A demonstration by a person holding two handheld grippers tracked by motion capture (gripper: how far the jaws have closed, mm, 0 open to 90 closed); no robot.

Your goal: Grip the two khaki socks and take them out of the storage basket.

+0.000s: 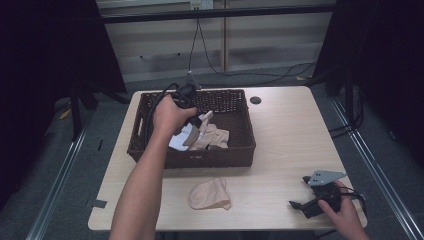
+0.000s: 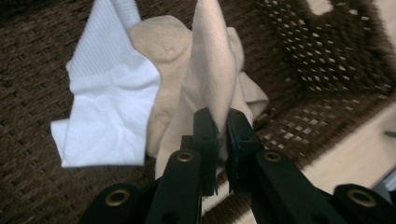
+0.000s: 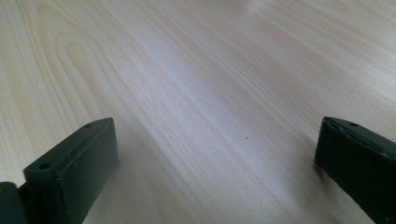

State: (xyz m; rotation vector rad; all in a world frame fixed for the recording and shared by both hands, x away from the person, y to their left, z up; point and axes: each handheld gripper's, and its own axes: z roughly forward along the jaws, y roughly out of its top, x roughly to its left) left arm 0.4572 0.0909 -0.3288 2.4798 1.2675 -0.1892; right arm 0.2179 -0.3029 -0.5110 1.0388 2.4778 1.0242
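high view: at the left, the left gripper (image 1: 196,121) hangs over the woven basket (image 1: 235,150), its jaws pinched tight on a beige sock (image 2: 212,60) that trails down to the heap beside a white sock (image 2: 109,116). the beige sock looks light, limp and stretchy, so it should drape and swing rather than hold shape; a pinch on a doubled fold or the cuff seems safest, since a thin single layer could slip. nearer the front edge, another beige sock (image 1: 210,194) lies flat on the table (image 1: 290,130). at the right, the right gripper (image 1: 301,192) rests on the tabletop, jaws wide apart and empty.
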